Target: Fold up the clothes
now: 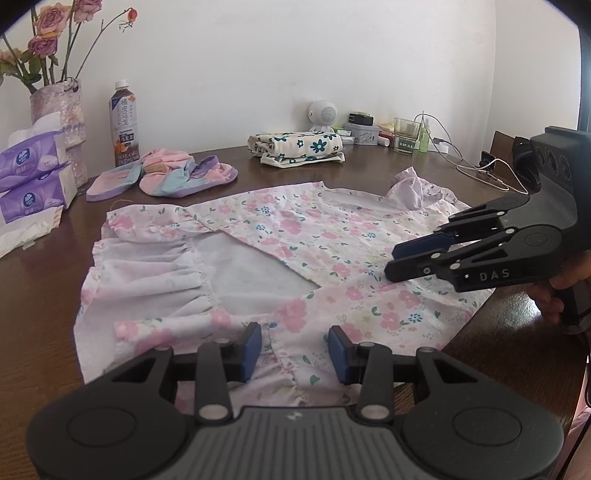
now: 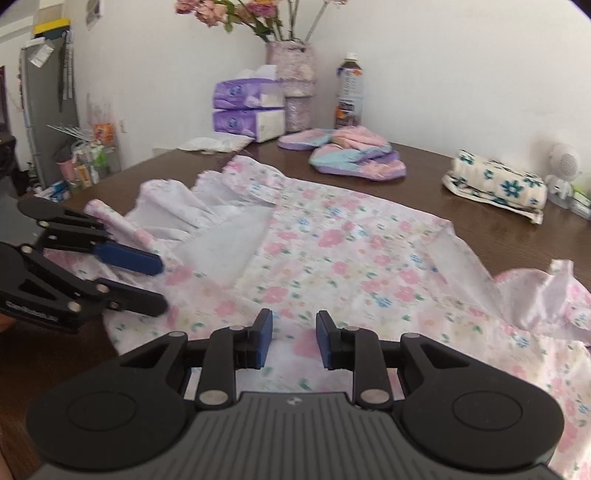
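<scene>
Left tool (image 1: 294, 352): pads spread, empty, poised over the near hem, likely readying a pinch.
Right tool (image 2: 294, 339): narrowly parted, holding nothing; "DAS" moulded on its side.
Floral dress (image 1: 295, 236): flat on the bench (image 1: 44, 280) beneath both tools, partly folded.
Folded floral cloth (image 1: 295, 146): beyond, apparently finished.
Bottle (image 1: 124, 125): Chinese lettering, unreadable.

at the far left ahead of the left tool stands a vase (image 1: 64, 110) of dried pink roses (image 1: 48, 22), with two purple tissue packs (image 1: 33, 177) stacked before it. a tea bottle (image 1: 125, 125) rises just right of the vase. straight ahead by the wall sits a small white round speaker (image 1: 322, 114), a glass jar (image 1: 406, 136) and white cables (image 1: 491, 173) further right.
</scene>
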The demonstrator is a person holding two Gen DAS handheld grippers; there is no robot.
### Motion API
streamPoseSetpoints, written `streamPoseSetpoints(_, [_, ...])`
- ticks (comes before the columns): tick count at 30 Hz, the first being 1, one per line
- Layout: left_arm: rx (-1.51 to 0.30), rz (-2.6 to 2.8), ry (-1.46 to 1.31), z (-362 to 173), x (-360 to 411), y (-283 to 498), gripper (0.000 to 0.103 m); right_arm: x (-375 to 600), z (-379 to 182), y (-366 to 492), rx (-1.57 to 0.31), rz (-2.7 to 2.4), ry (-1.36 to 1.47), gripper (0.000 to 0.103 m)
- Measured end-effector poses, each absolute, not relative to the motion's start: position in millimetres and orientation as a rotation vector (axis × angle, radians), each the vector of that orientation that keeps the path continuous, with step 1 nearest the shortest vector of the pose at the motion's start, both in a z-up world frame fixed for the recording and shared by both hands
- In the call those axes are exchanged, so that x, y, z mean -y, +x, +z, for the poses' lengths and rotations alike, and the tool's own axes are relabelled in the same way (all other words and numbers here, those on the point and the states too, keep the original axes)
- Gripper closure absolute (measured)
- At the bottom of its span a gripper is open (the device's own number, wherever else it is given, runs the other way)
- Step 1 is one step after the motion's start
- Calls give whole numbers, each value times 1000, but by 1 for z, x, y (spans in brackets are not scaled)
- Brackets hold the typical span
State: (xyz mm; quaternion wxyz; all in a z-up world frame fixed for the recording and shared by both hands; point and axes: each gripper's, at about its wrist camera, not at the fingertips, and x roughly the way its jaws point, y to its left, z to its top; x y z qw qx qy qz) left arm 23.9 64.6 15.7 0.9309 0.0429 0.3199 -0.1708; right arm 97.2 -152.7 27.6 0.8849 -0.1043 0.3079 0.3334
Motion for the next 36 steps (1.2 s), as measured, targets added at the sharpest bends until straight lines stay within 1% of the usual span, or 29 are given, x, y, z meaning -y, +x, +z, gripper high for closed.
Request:
streamPoseSetpoints(12, [-650, -340, 66, 15, -66, 23, 65, 188, 24, 93, -623, 593, -200, 78])
streamPoseSetpoints(21, [-650, -340, 64, 15, -66, 24, 64, 190, 24, 91, -621, 596, -198, 76])
streamPoseSetpoints(25, [-657, -330, 42, 20, -66, 26, 64, 190, 25, 91, -623, 597, -193, 76])
streamPoseSetpoints(28, [-613, -317, 29, 31, -65, 26, 64, 190, 25, 91, -623, 597, -193, 76])
streamPoseSetpoints(33, [-578, -381, 77, 43, -41, 31, 64, 191, 24, 92, -626, 601, -184, 76])
streamPoseSetpoints(36, [-612, -435, 115, 37, -22, 40, 66, 191, 24, 92, -627, 601, -183, 76])
